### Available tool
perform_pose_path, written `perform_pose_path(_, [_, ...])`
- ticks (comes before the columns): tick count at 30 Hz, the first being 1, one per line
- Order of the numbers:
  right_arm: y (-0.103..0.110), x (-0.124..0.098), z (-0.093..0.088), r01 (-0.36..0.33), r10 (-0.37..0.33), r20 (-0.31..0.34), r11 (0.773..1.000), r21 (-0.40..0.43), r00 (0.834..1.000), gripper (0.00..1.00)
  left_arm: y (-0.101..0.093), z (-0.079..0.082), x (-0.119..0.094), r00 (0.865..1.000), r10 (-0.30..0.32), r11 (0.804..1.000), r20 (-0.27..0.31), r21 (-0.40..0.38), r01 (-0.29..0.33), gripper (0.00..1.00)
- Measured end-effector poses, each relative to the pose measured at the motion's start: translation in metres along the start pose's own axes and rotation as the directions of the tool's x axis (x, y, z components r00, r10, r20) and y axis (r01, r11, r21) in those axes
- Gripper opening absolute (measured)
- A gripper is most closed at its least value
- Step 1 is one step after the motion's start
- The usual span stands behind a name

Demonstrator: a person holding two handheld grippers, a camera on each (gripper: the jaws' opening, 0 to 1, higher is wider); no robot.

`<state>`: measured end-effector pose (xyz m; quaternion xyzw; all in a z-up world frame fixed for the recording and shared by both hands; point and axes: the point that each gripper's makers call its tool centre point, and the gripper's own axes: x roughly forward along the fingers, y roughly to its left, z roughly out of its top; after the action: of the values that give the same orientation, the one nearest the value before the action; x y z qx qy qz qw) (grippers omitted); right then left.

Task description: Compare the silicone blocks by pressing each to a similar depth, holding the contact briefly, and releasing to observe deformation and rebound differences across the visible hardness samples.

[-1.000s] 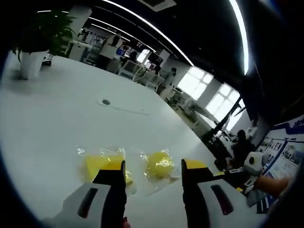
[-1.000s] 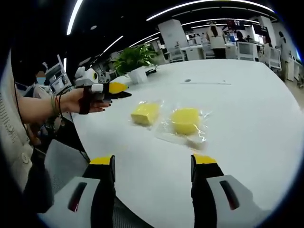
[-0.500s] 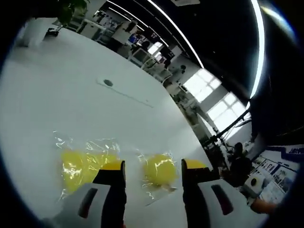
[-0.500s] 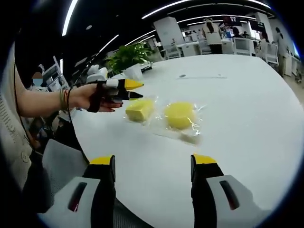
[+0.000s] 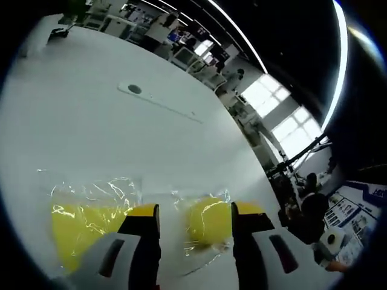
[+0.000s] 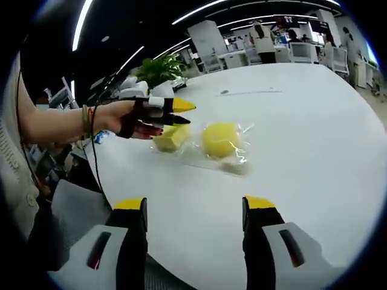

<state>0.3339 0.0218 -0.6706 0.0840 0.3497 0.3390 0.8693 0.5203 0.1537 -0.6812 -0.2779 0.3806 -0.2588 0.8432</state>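
— Two yellow blocks, each in clear wrap, lie side by side on the white counter (image 6: 314, 115). Where exactly?
— In the right gripper view, the round block (image 6: 221, 139) sits at centre, the square block (image 6: 170, 138) just beside it at 9 o'clock.
— And the claws?
— The left claw (image 6: 180, 113), jaws narrowly apart, hovers over the square block. The right claw (image 6: 194, 208) stands wide, holding nothing, well short of both.

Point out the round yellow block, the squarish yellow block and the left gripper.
round yellow block (image 6: 220, 139), right gripper view, middle of its top face.
squarish yellow block (image 6: 171, 138), right gripper view, its visible front part.
left gripper (image 6: 182, 113), right gripper view, between its yellow and black fingertips.
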Motion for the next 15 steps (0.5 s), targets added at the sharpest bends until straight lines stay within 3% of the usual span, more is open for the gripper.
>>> perform_pose_path(11, [-0.008, -0.001, -0.004, 0.004, -0.004, 0.001, 1.000, 0.024, 1.000, 0.58, 0.002, -0.005, 0.030, 0.995, 0.077, 0.996, -0.068, -0.041, -0.080, 0.48])
perform_pose_path(15, [-0.011, -0.002, -0.003, 0.007, -0.007, 0.004, 0.999, 0.035, 1.000, 0.58, 0.005, -0.010, 0.040, 0.990, 0.088, 0.996, -0.113, -0.019, -0.091, 0.47])
